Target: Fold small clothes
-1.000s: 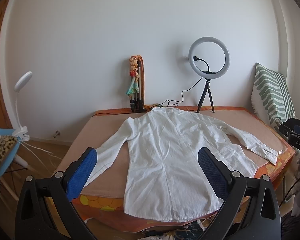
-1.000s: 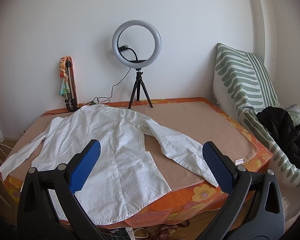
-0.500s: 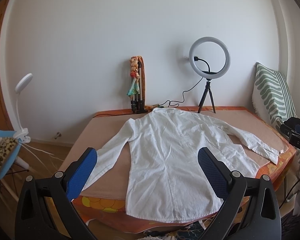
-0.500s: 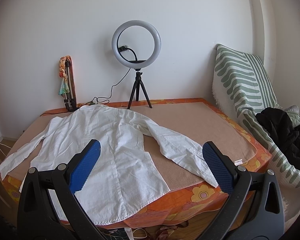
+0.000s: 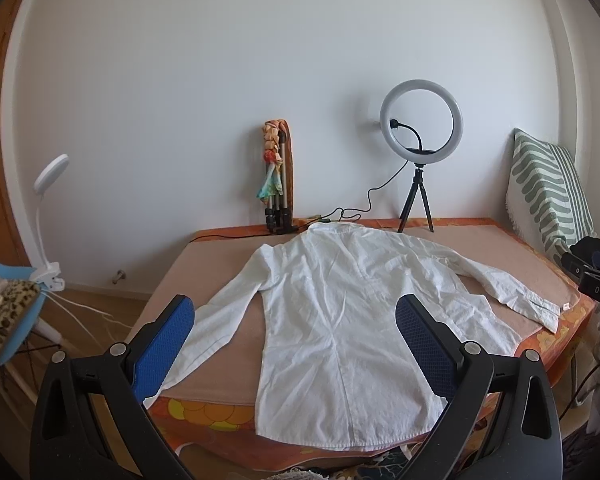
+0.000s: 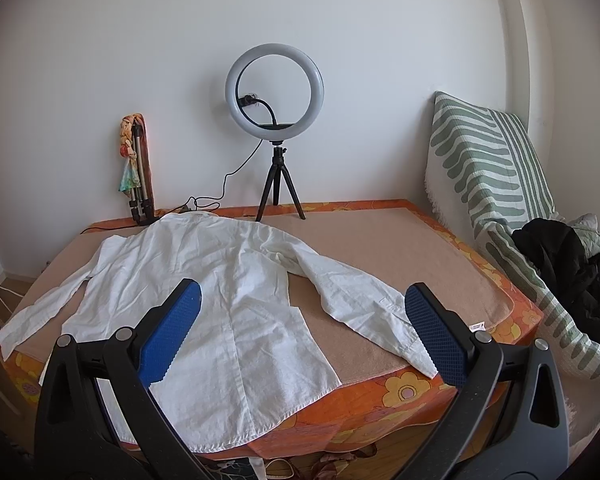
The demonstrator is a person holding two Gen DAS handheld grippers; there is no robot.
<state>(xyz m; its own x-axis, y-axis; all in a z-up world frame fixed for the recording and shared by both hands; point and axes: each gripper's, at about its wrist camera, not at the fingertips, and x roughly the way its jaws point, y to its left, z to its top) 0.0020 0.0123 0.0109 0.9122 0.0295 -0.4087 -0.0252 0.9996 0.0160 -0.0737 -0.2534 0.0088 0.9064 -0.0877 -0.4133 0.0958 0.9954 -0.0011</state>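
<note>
Both pairs of jaws stand wide apart and hold nothing: the left gripper [image 5: 293, 344] and the right gripper [image 6: 302, 332] each hang in the air short of the bed's near edge, well clear of any cloth.

A white shirt [image 5: 340, 312] lies spread flat on the bed [image 6: 400, 248], back side up as far as I can tell, collar toward the wall and hem hanging slightly over the near edge. Its left sleeve [image 5: 219, 316] runs out toward the bed's left corner, the cuff draping over the edge. Its right sleeve [image 6: 364, 304] angles toward the near right corner, cuff lying at the edge of the tan blanket [image 6: 440, 256].

By the look of it, folding has not begun: no sleeve is turned in, no side is doubled over, and the body shows only light creases. All of the task seems left to do: sleeves brought across the back, sides folded in, then hem carried up toward the collar.

A ring light [image 6: 273, 96] on a tripod and a folded tripod [image 6: 137, 176] stand at the far edge by the wall, apart from the shirt except near the collar. A striped pillow [image 6: 488, 152] and a dark jacket [image 6: 564, 264] sit off to the right.
</note>
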